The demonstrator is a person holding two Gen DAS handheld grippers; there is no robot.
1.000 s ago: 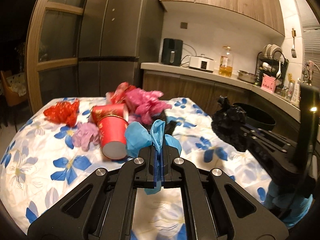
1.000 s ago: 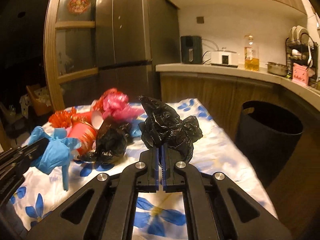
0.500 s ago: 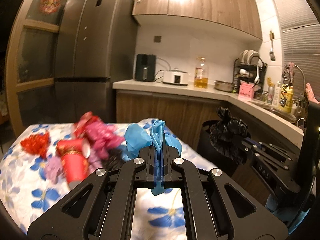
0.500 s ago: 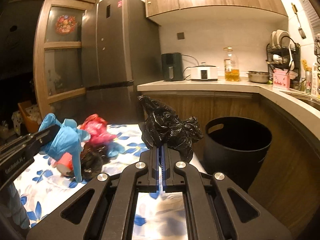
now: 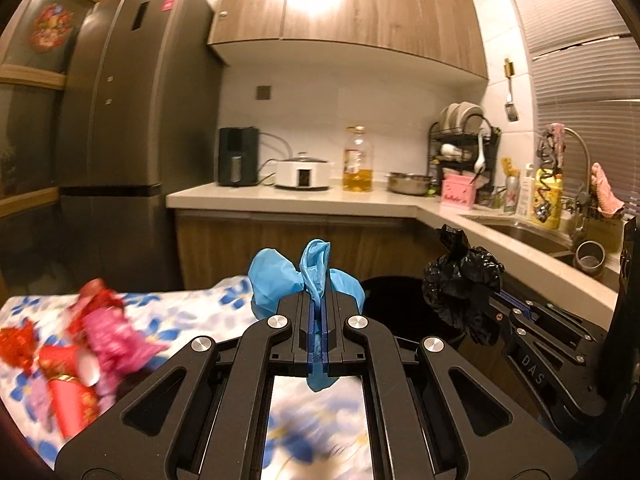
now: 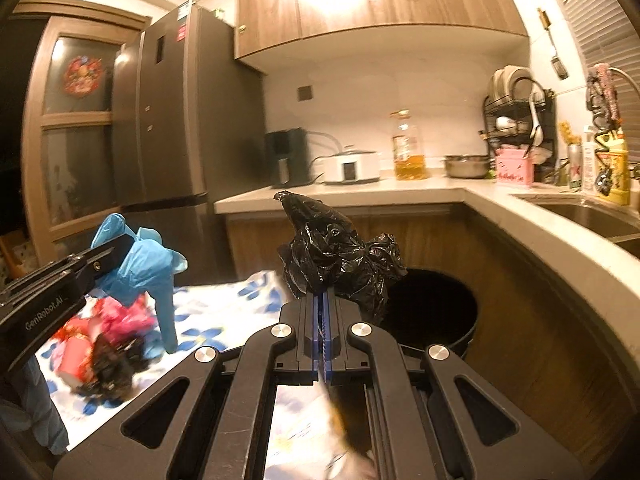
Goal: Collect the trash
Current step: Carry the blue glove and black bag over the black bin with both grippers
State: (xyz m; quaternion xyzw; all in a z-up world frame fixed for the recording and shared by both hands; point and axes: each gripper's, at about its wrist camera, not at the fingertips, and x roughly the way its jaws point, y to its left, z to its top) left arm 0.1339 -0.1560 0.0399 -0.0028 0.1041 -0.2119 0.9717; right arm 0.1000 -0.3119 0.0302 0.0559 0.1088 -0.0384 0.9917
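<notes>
Two pieces of trash, one in each of my tongs.
The blue glove (image 5: 308, 280) is clenched in my left gripper (image 5: 319, 312), the black bag (image 6: 336, 256) in my right gripper (image 6: 323, 312); the black bin (image 6: 432, 312) stands just beyond, and the littered table (image 5: 192, 312) lies to the left.

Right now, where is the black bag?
The black bag is clamped in the right gripper, held in the air beyond the table edge, just left of the black bin by the counter.
</notes>
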